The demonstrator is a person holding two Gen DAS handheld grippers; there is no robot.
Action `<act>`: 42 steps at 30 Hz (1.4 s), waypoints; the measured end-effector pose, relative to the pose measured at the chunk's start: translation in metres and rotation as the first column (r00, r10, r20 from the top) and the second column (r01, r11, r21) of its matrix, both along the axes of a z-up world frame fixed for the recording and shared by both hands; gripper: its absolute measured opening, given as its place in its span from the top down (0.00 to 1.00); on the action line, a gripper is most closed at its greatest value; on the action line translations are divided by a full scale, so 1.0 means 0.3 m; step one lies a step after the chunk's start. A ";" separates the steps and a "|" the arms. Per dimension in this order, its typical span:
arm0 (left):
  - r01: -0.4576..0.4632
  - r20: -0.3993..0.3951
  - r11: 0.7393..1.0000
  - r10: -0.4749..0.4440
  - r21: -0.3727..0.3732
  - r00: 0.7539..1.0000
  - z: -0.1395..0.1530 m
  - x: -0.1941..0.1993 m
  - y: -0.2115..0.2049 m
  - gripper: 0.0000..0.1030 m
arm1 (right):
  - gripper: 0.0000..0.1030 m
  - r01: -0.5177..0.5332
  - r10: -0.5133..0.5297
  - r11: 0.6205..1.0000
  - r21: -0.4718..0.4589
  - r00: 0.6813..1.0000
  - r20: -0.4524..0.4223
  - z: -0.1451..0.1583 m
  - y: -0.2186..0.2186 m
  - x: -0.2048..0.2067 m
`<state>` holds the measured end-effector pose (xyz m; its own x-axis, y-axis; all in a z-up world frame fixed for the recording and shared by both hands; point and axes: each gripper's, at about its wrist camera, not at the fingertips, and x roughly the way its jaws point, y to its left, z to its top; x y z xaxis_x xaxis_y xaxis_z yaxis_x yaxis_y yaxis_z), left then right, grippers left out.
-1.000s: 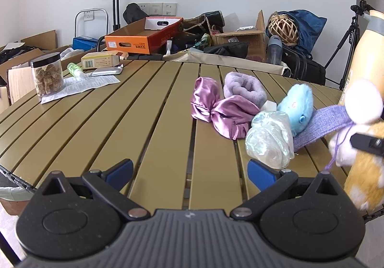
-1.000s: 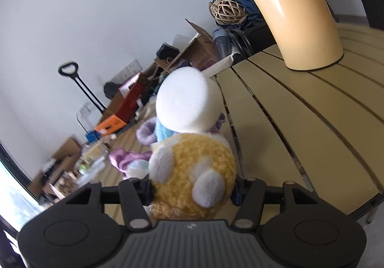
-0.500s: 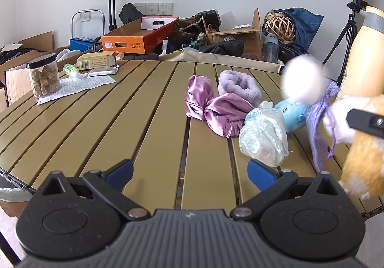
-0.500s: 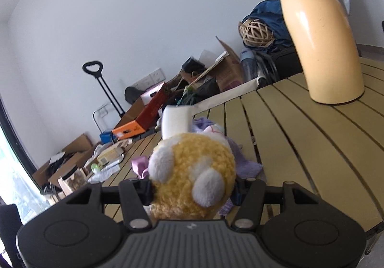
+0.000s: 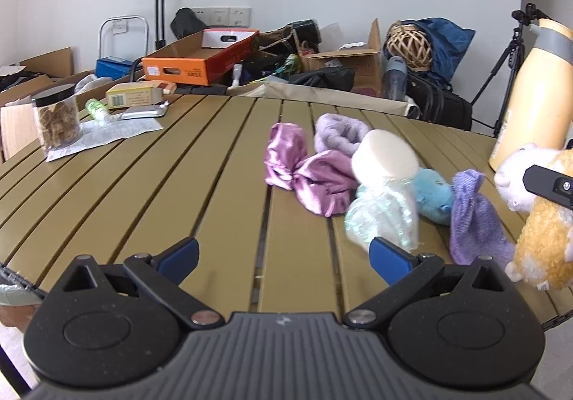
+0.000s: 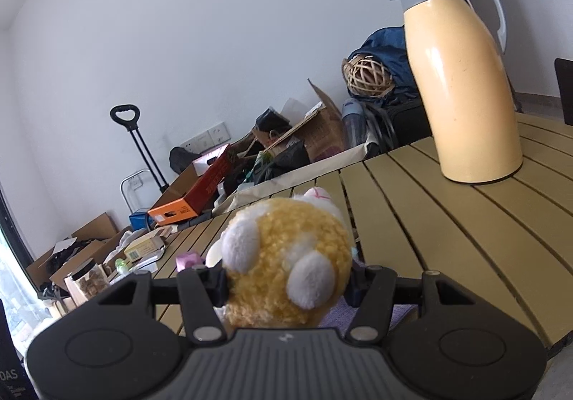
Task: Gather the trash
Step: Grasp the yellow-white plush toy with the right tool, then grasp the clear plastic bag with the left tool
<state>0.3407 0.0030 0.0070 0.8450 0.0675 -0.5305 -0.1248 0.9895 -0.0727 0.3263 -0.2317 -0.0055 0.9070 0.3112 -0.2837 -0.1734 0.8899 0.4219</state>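
Right hand-held gripper [image 6: 286, 287] is clamping the soft, light plush toy [image 6: 286, 263] above the tabletop [image 6: 447, 238]; left hand-held gripper [image 5: 283, 253] is standing released. Crinkled clear wrapper [image 5: 383, 217], likely flimsy, is lying mid-tabletop; pinching its bulk is advisable.

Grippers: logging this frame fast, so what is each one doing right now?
Left gripper: open, nothing between its fingers.
Right gripper: shut on the yellow plush toy.
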 end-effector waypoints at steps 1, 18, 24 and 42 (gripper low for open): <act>0.007 -0.001 1.000 -0.007 0.002 1.000 0.001 0.006 -0.009 0.00 | 0.46 0.009 -0.009 1.000 0.003 1.000 0.002 0.000 -0.009 0.000; 0.082 -0.046 0.994 -0.079 0.066 0.996 -0.038 0.193 -0.199 0.00 | 0.46 0.143 -0.144 0.986 -0.090 0.989 -0.012 -0.032 -0.126 0.011; 0.086 -0.071 0.994 -0.081 0.071 0.994 -0.051 0.232 -0.233 0.26 | 0.46 0.154 -0.156 0.983 -0.094 0.988 -0.014 -0.036 -0.152 -0.001; 0.081 -0.029 0.990 -0.078 0.112 0.997 0.034 0.087 -0.214 0.63 | 0.46 0.101 -0.099 0.986 -0.136 0.995 0.022 -0.020 -0.101 -0.048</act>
<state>0.3668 -0.0611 0.0170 0.8371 0.0613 -0.5435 -0.0454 0.9981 0.0426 0.3121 -0.2619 -0.0114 0.9360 0.1782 -0.3036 -0.0862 0.9522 0.2931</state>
